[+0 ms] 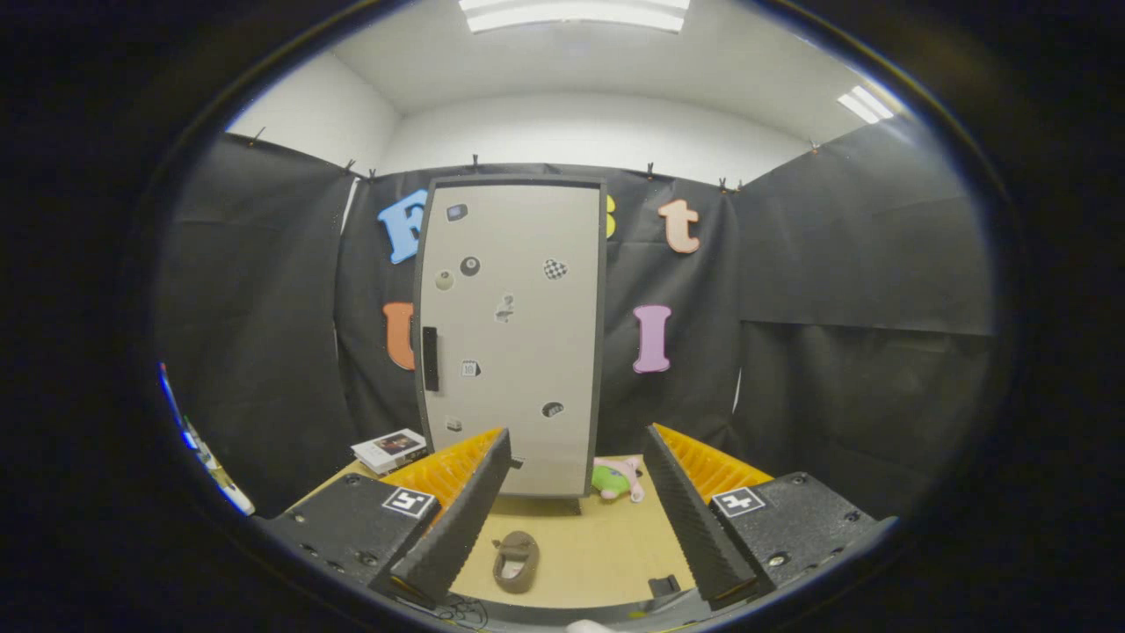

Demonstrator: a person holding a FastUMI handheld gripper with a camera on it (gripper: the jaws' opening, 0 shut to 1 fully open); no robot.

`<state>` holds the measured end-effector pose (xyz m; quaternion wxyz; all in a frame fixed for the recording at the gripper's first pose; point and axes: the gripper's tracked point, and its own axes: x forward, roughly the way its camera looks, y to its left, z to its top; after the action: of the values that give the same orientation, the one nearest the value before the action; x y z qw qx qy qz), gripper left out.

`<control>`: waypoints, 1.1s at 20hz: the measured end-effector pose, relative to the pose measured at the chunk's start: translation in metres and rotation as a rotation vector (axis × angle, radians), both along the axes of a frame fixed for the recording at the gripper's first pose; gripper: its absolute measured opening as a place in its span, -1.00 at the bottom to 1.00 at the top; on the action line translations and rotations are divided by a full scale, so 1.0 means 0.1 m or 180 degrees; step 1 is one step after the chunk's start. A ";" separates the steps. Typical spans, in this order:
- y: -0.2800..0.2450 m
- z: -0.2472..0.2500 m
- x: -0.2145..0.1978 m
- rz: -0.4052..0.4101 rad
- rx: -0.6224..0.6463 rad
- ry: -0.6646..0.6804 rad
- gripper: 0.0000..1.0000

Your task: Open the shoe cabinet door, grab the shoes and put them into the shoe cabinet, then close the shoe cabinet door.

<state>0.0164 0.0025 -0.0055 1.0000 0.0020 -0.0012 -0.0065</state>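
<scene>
Gripper point(576, 519) spread wide, nothing between the fingers. Cabinet point(514, 334) upright at the far end of the table point(606, 545), straight ahead beyond the fingertips, door shut. Dark handle point(430, 358) on the door's left edge, about mid-height; likely hinged on the right. Thin vertical bar, rigid, so best pinched across its width and pulled outward in an arc. Door looks like a light panel, probably little resistance; cabinet itself may slide or tip if yanked. Small stickers on the door face, irrelevant. Shoe point(516, 560) flat on the table between the fingers, close in, well short of the cabinet, opening up. Looks like a soft slipper: light, squashy, not fragile. Best grip probably on the rim of the opening or across the heel. Green plush toy point(615, 479) by the cabinet's right foot, small box point(391, 449) to its left, both clear of the door's path by the look of it.
</scene>
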 end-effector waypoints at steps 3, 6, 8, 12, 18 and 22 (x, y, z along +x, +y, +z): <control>0.12 -0.05 0.20 0.0067 -0.0022 0.0050 0.99; 0.34 -0.07 0.51 0.0176 -0.0048 0.0066 0.99; 0.56 -0.09 0.78 0.0301 -0.0073 0.0061 0.99; 1.10 -0.08 1.44 0.0594 -0.0092 0.0001 0.99; 1.83 -0.04 2.40 0.0864 -0.0099 -0.0041 0.99; 2.27 -0.11 3.00 0.0957 -0.0062 0.0029 0.99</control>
<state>0.3159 0.2298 -0.0165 0.9896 -0.0076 0.0036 0.1433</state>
